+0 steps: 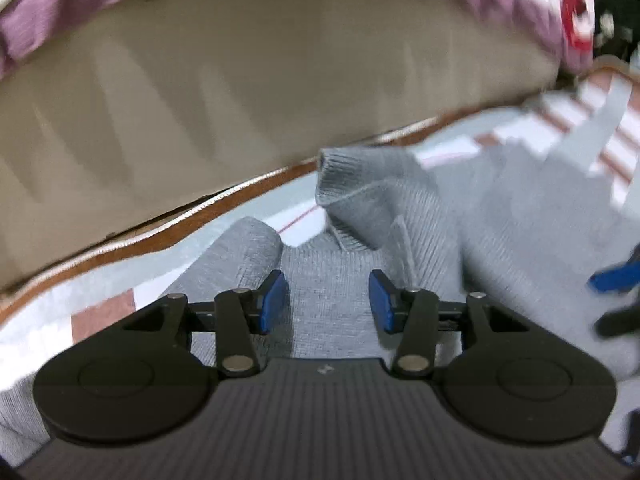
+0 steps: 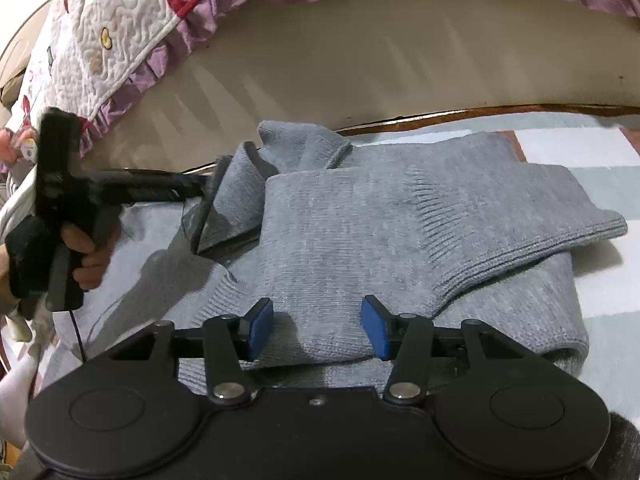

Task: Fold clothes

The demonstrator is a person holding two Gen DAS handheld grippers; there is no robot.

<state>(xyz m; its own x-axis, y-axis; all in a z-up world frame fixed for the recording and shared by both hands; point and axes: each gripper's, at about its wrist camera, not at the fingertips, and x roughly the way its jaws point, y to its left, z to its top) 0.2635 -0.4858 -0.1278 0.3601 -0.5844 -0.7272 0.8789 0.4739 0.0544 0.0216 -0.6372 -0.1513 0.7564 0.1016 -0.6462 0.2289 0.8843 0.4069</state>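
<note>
A grey knit sweater (image 2: pixel 360 216) lies partly folded on a pale striped mat, with one ribbed-cuff sleeve (image 2: pixel 520 224) laid across its body and its collar (image 2: pixel 296 136) toward the bed. My right gripper (image 2: pixel 317 328) hovers over the near edge of the knit. It is open, and the cloth lies under the gap without being pinched. A hand (image 2: pixel 86 256) holds my left gripper (image 2: pixel 212 196) at the sweater's left side, beside a raised fold. In the left wrist view that gripper (image 1: pixel 328 302) is open over the grey sweater (image 1: pixel 332 280), with nothing between its pads.
The beige side of a mattress (image 2: pixel 360 60) rises just behind the sweater, with a white quilt with a purple ruffle (image 2: pixel 120 60) hanging over it. The striped mat (image 2: pixel 580 148) has a brown border along the bed. My right gripper (image 1: pixel 616 280) shows blurred at the right edge of the left wrist view.
</note>
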